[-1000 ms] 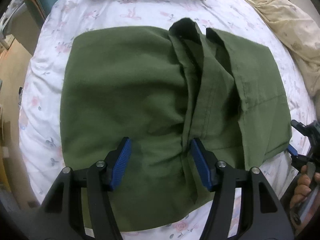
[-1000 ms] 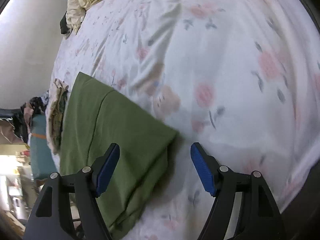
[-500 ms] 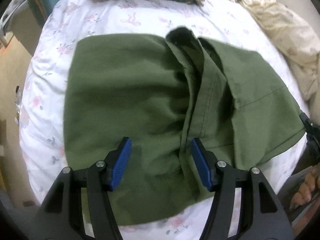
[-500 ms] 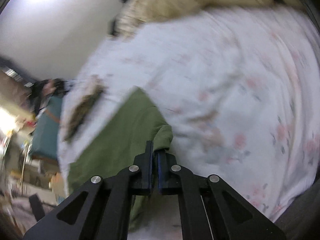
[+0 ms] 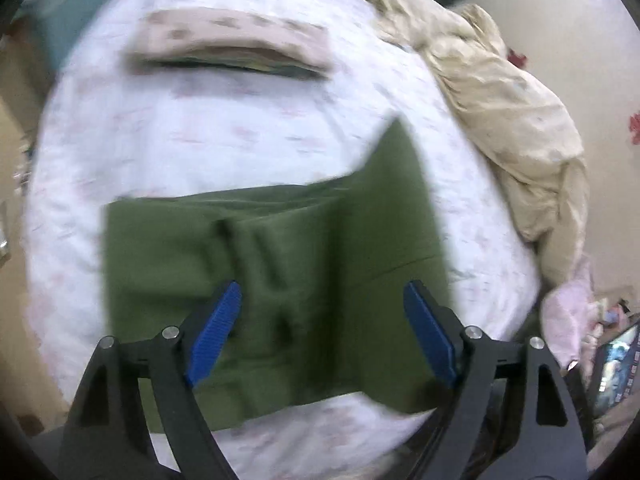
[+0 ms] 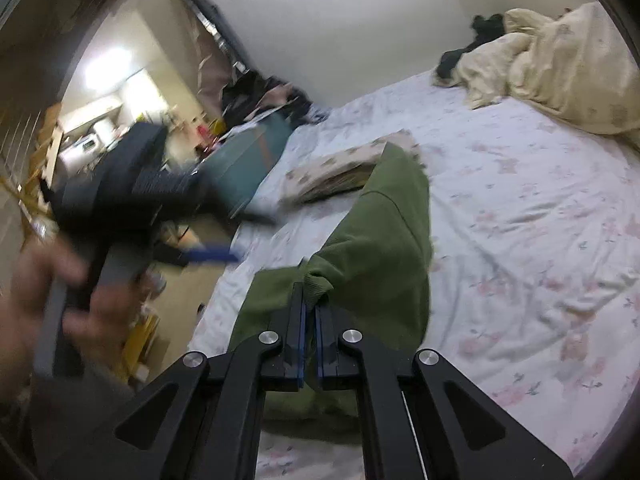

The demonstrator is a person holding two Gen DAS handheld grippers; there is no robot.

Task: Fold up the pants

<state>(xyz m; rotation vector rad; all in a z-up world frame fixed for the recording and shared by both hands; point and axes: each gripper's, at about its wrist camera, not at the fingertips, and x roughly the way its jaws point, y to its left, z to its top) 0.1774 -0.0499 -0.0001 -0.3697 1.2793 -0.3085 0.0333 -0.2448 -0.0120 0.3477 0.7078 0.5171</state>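
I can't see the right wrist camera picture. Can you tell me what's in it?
The right tool is shut on a corner of the green pants, lifting it above the flowery bedsheet. The blurry left tool is off to the side.

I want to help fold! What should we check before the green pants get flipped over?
1. Right gripper shut on the green pants: ok.
2. Corner lifted off the bed sheet: ok.
3. Left gripper open, holding nothing: ok.
4. Left gripper out of the fold's path: cannot tell, blurred.
5. Pants lying smooth: not ok, wrinkles near the middle.
6. Folded pile apart from pants: ok.
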